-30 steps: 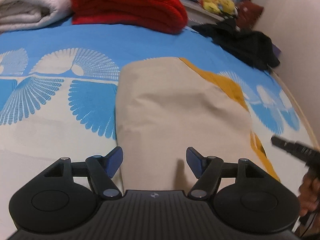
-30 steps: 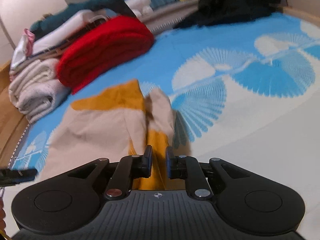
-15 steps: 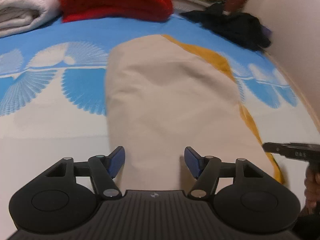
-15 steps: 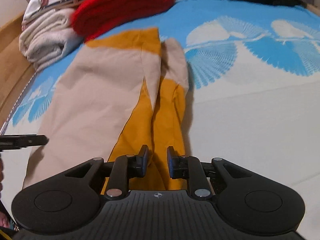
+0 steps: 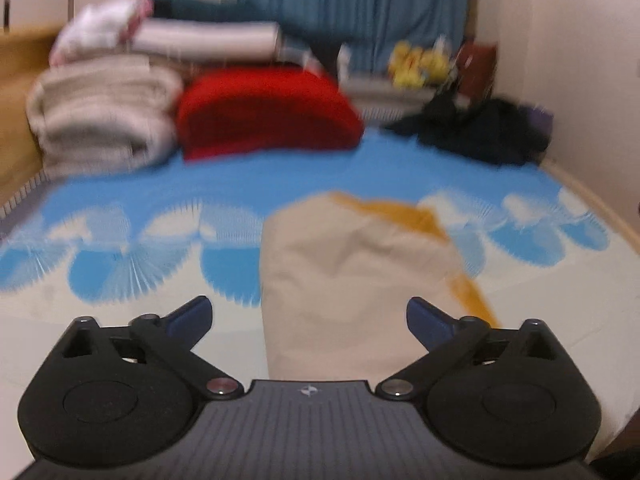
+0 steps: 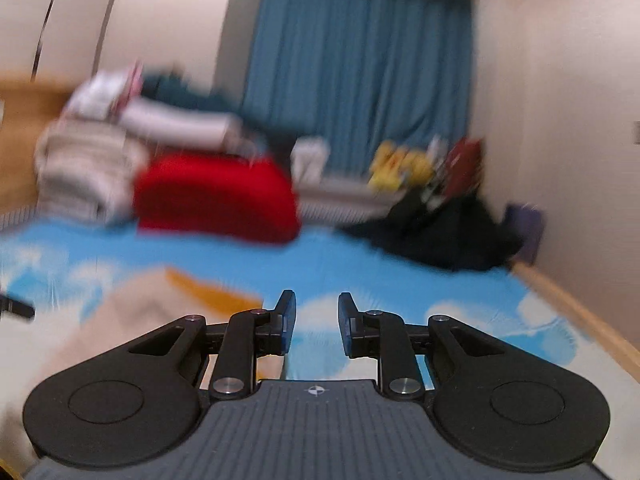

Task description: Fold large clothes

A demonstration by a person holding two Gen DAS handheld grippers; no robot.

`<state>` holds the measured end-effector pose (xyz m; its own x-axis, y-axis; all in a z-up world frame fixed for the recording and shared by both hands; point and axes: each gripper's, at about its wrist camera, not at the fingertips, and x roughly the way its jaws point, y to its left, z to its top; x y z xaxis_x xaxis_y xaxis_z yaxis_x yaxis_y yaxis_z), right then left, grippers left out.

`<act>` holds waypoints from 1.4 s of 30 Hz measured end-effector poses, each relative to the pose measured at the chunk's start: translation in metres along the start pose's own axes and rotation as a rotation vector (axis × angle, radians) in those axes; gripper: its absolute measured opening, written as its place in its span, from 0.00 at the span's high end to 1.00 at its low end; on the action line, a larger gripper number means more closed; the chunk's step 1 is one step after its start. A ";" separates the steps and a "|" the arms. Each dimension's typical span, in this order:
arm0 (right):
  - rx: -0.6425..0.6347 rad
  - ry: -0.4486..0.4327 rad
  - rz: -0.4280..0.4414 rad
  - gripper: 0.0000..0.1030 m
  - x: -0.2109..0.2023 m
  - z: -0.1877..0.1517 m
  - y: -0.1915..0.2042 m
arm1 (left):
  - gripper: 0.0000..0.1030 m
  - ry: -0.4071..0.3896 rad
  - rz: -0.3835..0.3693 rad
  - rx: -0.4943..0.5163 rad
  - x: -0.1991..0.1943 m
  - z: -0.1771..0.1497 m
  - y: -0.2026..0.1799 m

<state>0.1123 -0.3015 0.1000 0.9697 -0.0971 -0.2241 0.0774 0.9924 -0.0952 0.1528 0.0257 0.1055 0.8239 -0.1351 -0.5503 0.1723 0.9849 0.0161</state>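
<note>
A beige and mustard-yellow garment (image 5: 352, 272) lies folded lengthwise on the blue and white bedspread (image 5: 168, 240). My left gripper (image 5: 308, 316) is wide open and empty, held above the garment's near end. In the right wrist view the garment (image 6: 132, 312) lies at the lower left. My right gripper (image 6: 317, 320) has its jaws partly open with nothing between them, raised above the bed to the garment's right. Both views are blurred by motion.
Folded white blankets (image 5: 100, 120) and a red blanket (image 5: 268, 112) are stacked at the head of the bed. A black clothes heap (image 5: 476, 132) lies at the far right by the wall (image 5: 580, 80). A blue curtain (image 6: 360, 80) hangs behind.
Both grippers have lifted and tilted up, so the room's far end shows now. The right gripper's jaws have widened and let go of the garment's yellow edge. The left gripper's jaws stay open.
</note>
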 end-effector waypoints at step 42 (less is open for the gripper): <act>0.093 0.304 0.087 0.01 -0.078 -0.072 0.075 | 0.00 0.070 0.112 -0.116 -0.048 -0.112 -0.068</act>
<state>0.0261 -0.2248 0.0405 0.8611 -0.0160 -0.5082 0.0317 0.9992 0.0223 0.0407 -0.0226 0.0371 0.7944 -0.0197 -0.6071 0.0147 0.9998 -0.0131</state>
